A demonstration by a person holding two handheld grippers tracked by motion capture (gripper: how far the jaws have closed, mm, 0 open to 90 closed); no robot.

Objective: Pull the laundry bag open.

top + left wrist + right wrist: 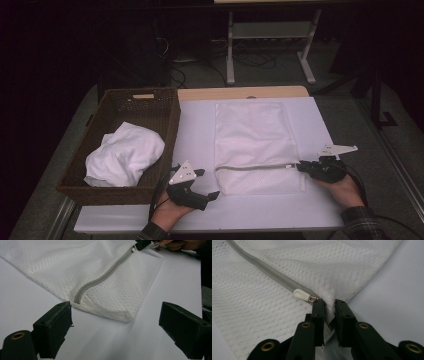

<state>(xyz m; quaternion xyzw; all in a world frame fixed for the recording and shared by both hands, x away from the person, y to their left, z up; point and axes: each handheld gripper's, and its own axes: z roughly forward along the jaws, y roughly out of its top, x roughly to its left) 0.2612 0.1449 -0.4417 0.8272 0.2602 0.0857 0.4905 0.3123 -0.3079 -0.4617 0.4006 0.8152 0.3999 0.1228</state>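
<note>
Your right gripper (329, 305) is clenched on the mesh laundry bag (252, 135) edge beside the zipper pull (300, 294); left gripper (115, 327) gapes at its other corner. Bag lies flat on the table (195, 135): light, limp, snag-prone, so pinch hems
</note>
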